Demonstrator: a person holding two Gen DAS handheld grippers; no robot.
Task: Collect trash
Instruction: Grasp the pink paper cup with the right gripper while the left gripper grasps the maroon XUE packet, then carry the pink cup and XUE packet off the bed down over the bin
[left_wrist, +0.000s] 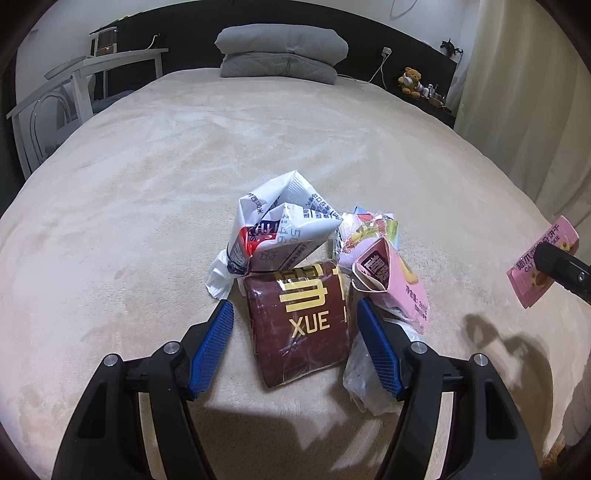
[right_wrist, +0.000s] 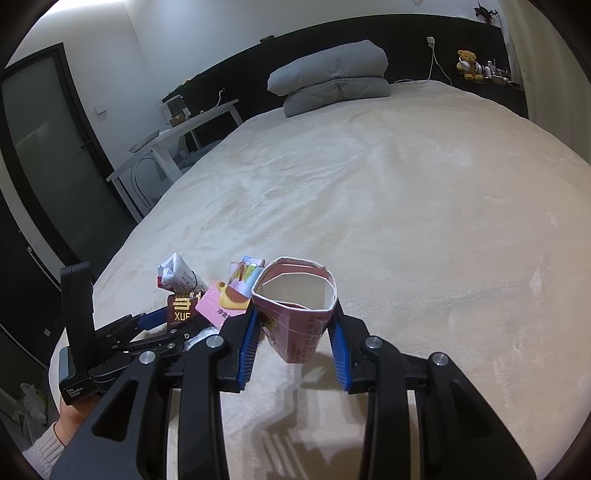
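R gripper (right_wrist: 295, 343) fingers clamp pink box (right_wrist: 301, 314), lifted off bed (right_wrist: 424, 221) nr its front edge; L gripper (left_wrist: 295, 328) fingers spread wide around brown pack (left_wrist: 303, 325); white bag (left_wrist: 280, 225), pink carton (left_wrist: 395, 284) piled just behind.

"XUE" on maroon pack (left_wrist: 303, 325); "CAT" on pink box (left_wrist: 541, 266).

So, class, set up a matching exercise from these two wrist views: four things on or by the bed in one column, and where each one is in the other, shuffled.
Things:
1. dark red XUE packet
2. open pink carton
3. folded grey quilt
4. teddy bear

Places:
A. head of the bed
B. between the right gripper's fingers
C. dark ledge beside the bed
D. between the open left gripper's fingers

Pairs: 1-D, 2-B, 3-A, 4-C
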